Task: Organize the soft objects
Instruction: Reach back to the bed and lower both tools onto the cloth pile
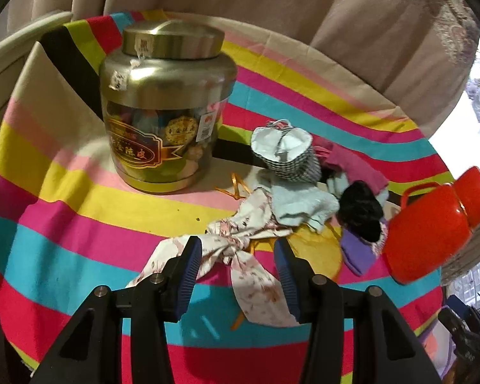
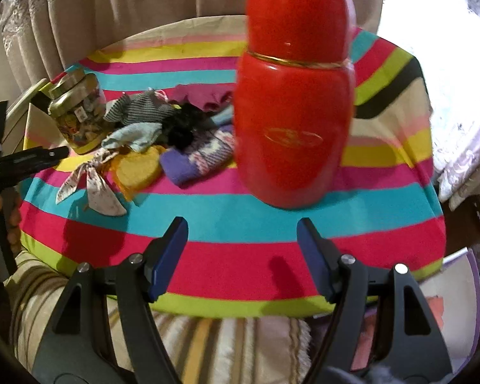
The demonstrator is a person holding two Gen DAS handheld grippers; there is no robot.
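Left wrist view gives us the round table under its rainbow-striped cloth (image 1: pixel 80 224), and the landmark is the tall gold-lidded clear plastic jar (image 1: pixel 163 108) standing on it. Well off to the jar's right leans a glossy red canister with a gold band (image 1: pixel 432 224), hard and slick, not our business. Between jar and canister sits the heap of soft things: a grey checked fabric pouch (image 1: pixel 288 156), a pale blue towel scrap (image 1: pixel 300 206), a black fuzzy piece (image 1: pixel 361 211). Nearest the camera, below the jar, lies the white floral knotted scarf (image 1: pixel 240 249), light, limp, sure to drape; I'd pinch it at the knot. The left gripper (image 1: pixel 236 249) hovers half open with that knot between its fingers, pads not pressing. The right gripper (image 2: pixel 241 243) stands wider, empty, before the canister.
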